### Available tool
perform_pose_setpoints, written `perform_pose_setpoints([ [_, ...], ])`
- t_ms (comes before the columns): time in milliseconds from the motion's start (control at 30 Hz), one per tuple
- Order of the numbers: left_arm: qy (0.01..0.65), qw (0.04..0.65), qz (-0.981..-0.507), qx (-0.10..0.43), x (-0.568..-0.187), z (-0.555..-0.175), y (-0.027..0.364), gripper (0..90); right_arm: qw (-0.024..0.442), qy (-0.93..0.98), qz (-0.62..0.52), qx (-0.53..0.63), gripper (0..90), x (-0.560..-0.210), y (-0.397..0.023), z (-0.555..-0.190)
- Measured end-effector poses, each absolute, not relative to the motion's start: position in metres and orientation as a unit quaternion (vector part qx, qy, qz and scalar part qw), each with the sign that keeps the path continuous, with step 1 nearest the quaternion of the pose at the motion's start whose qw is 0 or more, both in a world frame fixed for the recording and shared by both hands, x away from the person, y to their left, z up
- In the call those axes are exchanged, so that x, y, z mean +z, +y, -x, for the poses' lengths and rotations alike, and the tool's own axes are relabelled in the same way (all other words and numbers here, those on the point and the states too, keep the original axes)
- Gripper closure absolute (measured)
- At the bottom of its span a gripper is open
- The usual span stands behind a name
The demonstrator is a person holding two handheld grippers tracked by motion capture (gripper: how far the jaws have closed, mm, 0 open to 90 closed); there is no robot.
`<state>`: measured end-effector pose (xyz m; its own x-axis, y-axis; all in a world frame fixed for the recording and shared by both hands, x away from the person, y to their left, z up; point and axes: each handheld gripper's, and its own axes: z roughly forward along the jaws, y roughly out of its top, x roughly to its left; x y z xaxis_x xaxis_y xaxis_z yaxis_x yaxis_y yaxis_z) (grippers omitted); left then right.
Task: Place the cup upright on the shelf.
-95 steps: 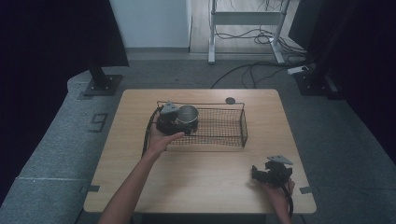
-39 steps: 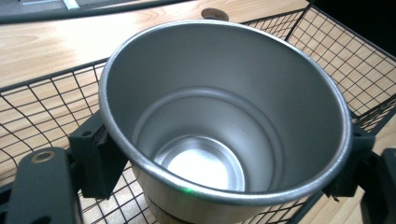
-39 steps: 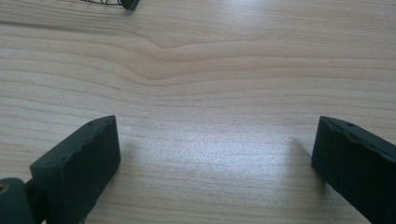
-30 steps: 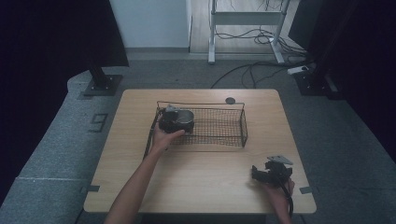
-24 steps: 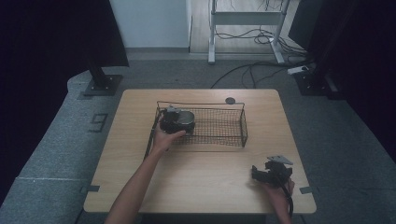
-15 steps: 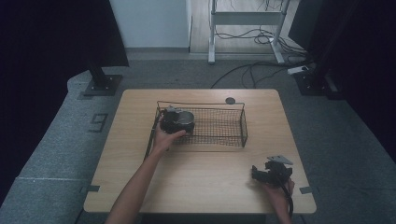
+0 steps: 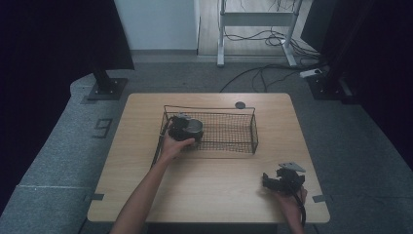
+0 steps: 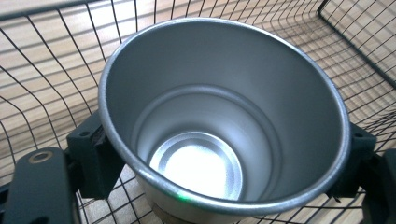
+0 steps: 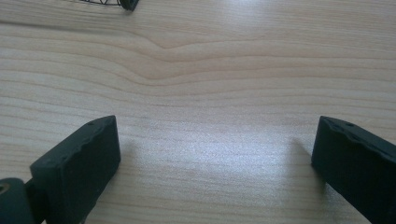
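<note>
While jaws clamp it, one cup (image 8: 224, 121) fills one basket (image 7: 234, 131)

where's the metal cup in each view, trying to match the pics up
High view: the metal cup sits at the left end of the wire basket, held by the left gripper.
Left gripper view: the cup is seen from above between the two jaws, open mouth up.
Right gripper view: no cup, just bare table.
Shared landmark: the basket's black wire mesh.
</note>
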<state>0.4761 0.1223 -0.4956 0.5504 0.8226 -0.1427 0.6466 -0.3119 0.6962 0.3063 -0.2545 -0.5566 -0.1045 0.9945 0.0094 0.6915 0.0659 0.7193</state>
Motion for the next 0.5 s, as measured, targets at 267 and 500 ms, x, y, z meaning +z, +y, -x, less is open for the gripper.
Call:
perform_pose_setpoints([
  [267,0.458,0.359,-0.805,0.115,-0.4993,-0.4766,0.1212,16.6,0.258,0.683,-0.617,0.293,1.1,-0.5566,-0.2545,-0.3064],
  [500,0.462,0.365,-0.801,0.109,-0.4972,-0.4767,0.1233,14.6,0.258,0.683,-0.617,0.293,1.1,-0.5566,-0.2545,-0.3064],
])
